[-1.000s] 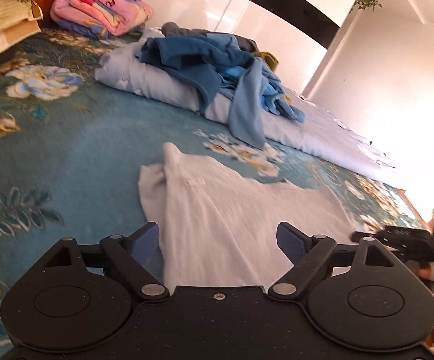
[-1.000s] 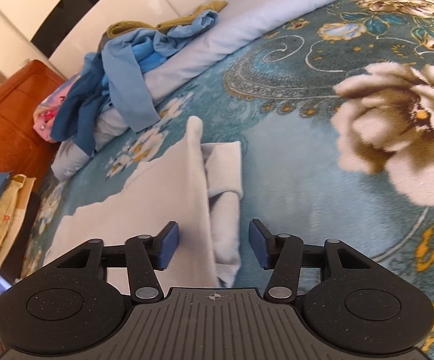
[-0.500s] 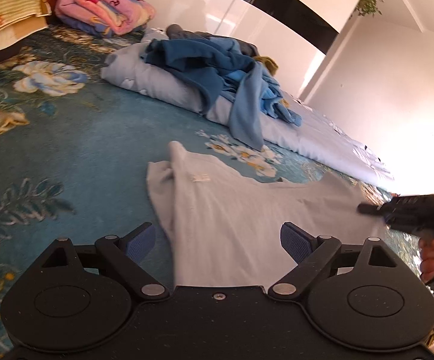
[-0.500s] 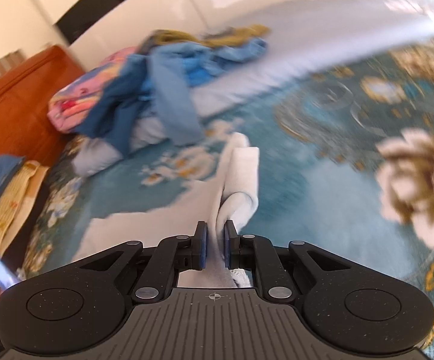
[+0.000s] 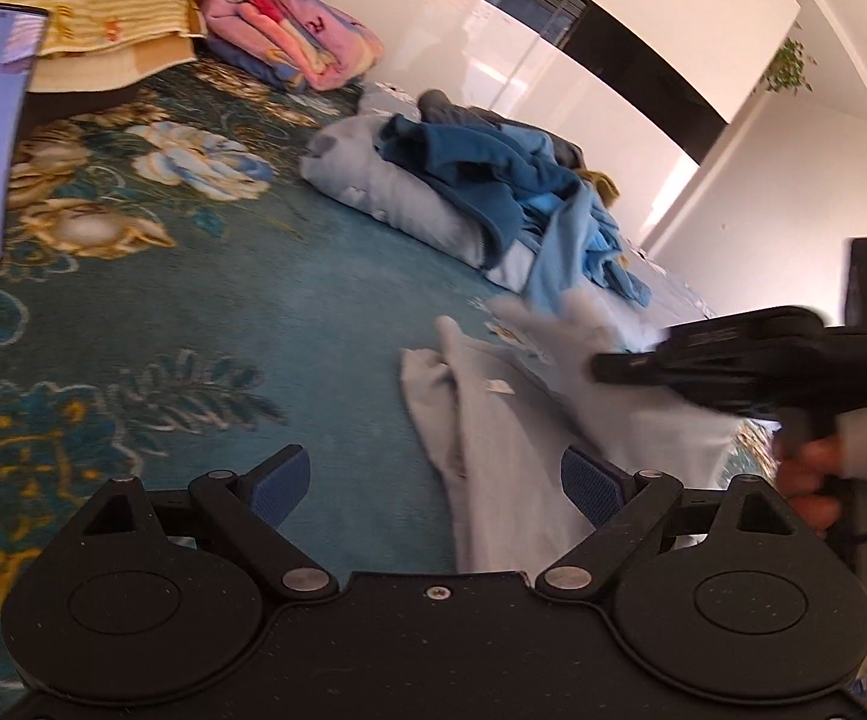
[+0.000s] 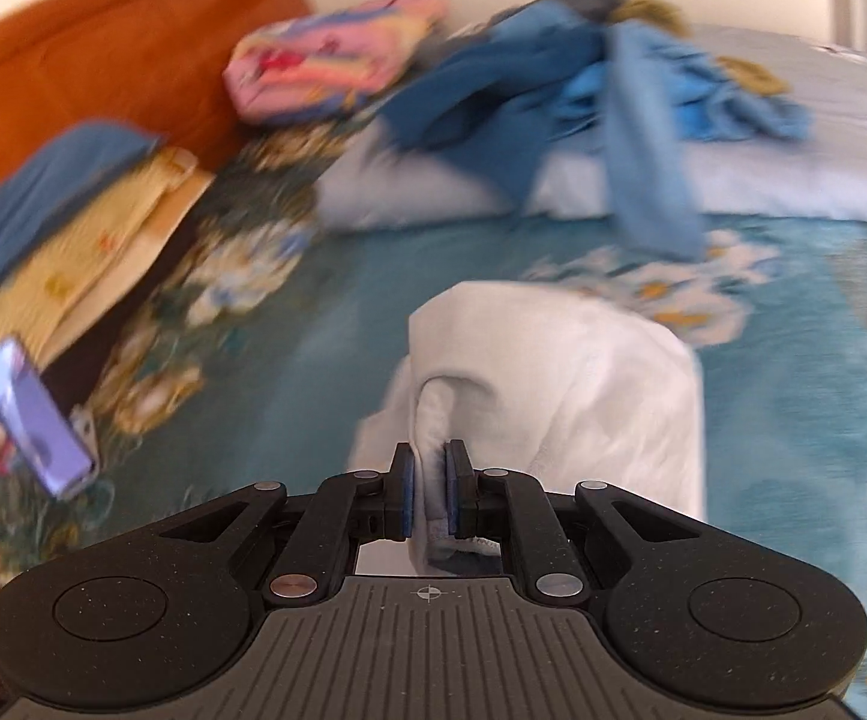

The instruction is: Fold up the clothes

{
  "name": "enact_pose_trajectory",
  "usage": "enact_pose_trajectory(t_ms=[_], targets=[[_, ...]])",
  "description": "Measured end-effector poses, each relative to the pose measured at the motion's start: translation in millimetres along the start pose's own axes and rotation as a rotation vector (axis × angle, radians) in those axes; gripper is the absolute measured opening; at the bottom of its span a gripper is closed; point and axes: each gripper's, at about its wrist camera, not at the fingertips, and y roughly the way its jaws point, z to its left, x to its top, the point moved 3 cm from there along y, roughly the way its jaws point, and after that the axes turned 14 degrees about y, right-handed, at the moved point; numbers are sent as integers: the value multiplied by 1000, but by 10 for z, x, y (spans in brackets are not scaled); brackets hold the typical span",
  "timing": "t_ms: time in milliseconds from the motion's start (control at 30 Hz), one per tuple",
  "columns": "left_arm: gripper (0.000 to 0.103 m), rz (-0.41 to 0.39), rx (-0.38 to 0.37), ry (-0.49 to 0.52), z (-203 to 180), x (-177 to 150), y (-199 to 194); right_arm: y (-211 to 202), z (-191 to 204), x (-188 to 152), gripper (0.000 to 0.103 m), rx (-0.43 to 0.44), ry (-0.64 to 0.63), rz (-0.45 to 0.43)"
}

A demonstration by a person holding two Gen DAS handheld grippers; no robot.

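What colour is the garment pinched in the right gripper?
Pale grey-white garment, clearest in the right wrist view, between the right gripper pads.

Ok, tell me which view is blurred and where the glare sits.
Right wrist view: background smeared with motion blur, the right gripper and pinched white garment sharper. Left wrist view: mostly sharp, blur on the lifted cloth, glare on the white wall; fisheye bending in both.

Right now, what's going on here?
A person is folding a pale garment on a teal floral bedspread, holding a gripper in each hand. The right gripper is shut on a bunched edge of the garment, part of it lifted off the bed. The left gripper hangs over the near end, jaws wide and holding nothing. A heap of blue clothes waits behind on a folded quilt.
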Motion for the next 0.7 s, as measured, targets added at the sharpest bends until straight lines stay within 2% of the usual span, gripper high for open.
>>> enact_pose_trajectory(t_ms=[100,233,300,367,433,500,700], targets=[[90,0,16,-17,78,-17,-62,208,146,-164,9,-23,-12,48],[90,8,29,-38,138,-32,-71,227,162,-265,20,10,-4,81],[90,9,18,-41,117,-19,-51,134,144,-263,20,51,-8,77],[90,5,-3,-32,71,1,-25,-32,71,-219,21,148,25,68],[90,2,-36,-20,-4,28,13,-256,-80,-146,32,208,70,24],[90,6,-81,-18,-103,63,93,-467,-275,-73,34,210,101,-36],[90,38,-207,44,-550,206,379,-896,-943,-148,41,126,189,-147]])
